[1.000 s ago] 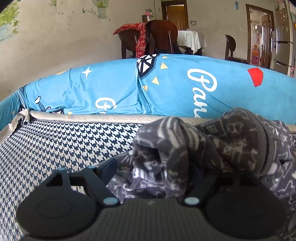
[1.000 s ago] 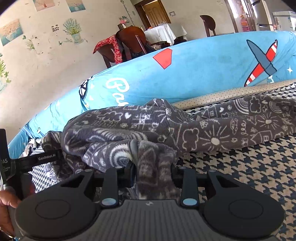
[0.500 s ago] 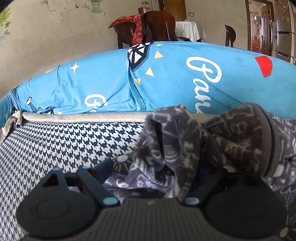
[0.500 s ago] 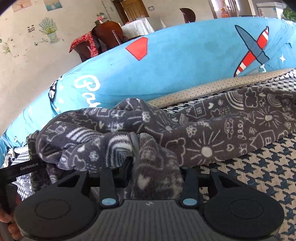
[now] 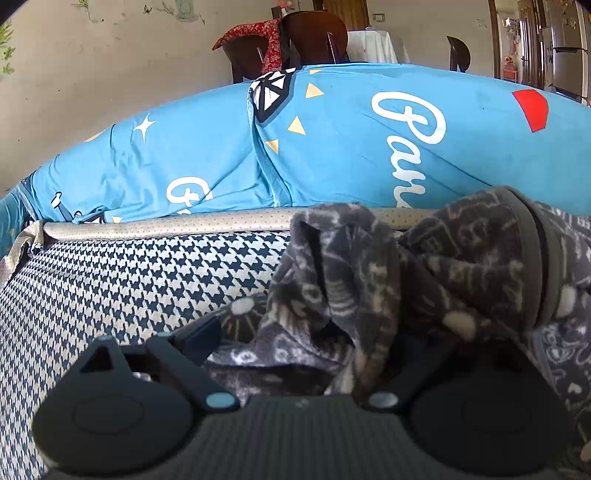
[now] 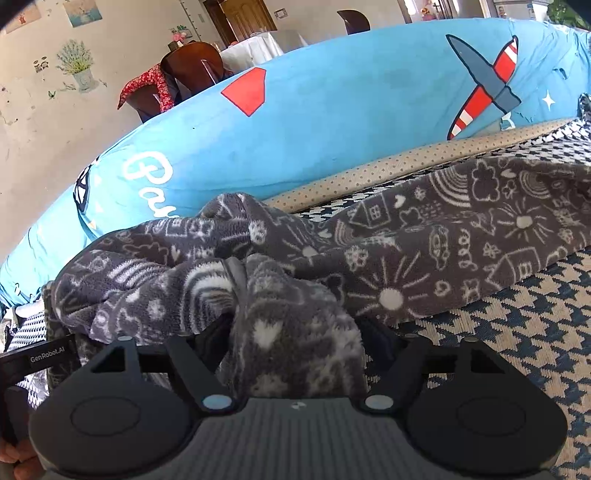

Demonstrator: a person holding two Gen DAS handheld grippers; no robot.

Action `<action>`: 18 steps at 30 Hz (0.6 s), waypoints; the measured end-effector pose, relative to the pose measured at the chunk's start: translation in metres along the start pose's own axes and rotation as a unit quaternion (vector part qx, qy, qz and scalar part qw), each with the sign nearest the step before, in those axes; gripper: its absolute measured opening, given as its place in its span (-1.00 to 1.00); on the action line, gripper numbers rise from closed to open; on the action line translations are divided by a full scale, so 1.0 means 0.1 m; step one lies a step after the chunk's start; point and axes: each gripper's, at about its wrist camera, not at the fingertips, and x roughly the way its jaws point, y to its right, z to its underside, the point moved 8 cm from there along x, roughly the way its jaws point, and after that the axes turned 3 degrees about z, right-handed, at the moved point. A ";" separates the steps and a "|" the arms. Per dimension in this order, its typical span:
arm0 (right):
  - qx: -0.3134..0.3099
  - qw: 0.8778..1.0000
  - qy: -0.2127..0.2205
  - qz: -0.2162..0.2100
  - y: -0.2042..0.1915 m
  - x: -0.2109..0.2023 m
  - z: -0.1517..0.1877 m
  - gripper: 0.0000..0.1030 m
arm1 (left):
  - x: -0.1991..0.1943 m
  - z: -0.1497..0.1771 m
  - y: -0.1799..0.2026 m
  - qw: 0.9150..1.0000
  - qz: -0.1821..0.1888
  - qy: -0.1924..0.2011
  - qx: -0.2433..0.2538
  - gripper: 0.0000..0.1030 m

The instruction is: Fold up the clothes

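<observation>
Up close in the left wrist view, the left gripper (image 5: 299, 354) is pinching a bunched fold of the grey patterned fleece garment (image 5: 369, 280); its left finger (image 5: 201, 338) shows beside the cloth, while the right finger is buried under the fleece. The garment fills the right half of this view and a darker ribbed band (image 5: 535, 258) curves over its top. It lies on a houndstooth-patterned cover (image 5: 122, 284), whose far edge is bound by a tan dotted border (image 5: 166, 225). Just beyond that border rises a blue printed bedcover (image 5: 221, 158) with white script, stars and a red shape. Behind it stand dark wooden chairs (image 5: 314, 37) with a red cloth (image 5: 258, 33) draped over one.

Next, in the right wrist view, the right gripper (image 6: 295, 354) is closed on another bunched part of the same garment (image 6: 424, 240), with fleece pressed between its fingers and spilling over them. From there the garment stretches away to the right across the houndstooth cover (image 6: 517, 332), lying fairly flat. The tan border (image 6: 369, 173) and the blue bedcover (image 6: 332, 110), here showing a striped aeroplane print, lie behind it. At the left edge, part of the other handheld device (image 6: 40, 360) and fingertips of the person's hand (image 6: 18, 456) are visible.
</observation>
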 end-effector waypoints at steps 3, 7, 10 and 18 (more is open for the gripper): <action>-0.021 1.000 0.004 0.004 -0.03 -0.07 -0.01 0.47 | -0.11 -0.03 -0.03 1.000 0.000 0.004 0.002 0.92; -0.048 0.999 0.009 0.019 -0.06 -0.15 -0.01 0.48 | -0.33 -0.09 -0.08 1.000 0.009 0.020 -0.006 0.99; -0.051 0.998 0.013 0.023 -0.06 -0.23 -0.04 0.48 | -0.53 -0.12 -0.09 0.999 0.021 0.038 -0.007 0.99; -0.038 0.998 0.047 -0.011 -0.12 -0.66 -0.09 0.48 | -0.86 -0.04 -0.03 0.997 0.051 0.055 0.004 0.99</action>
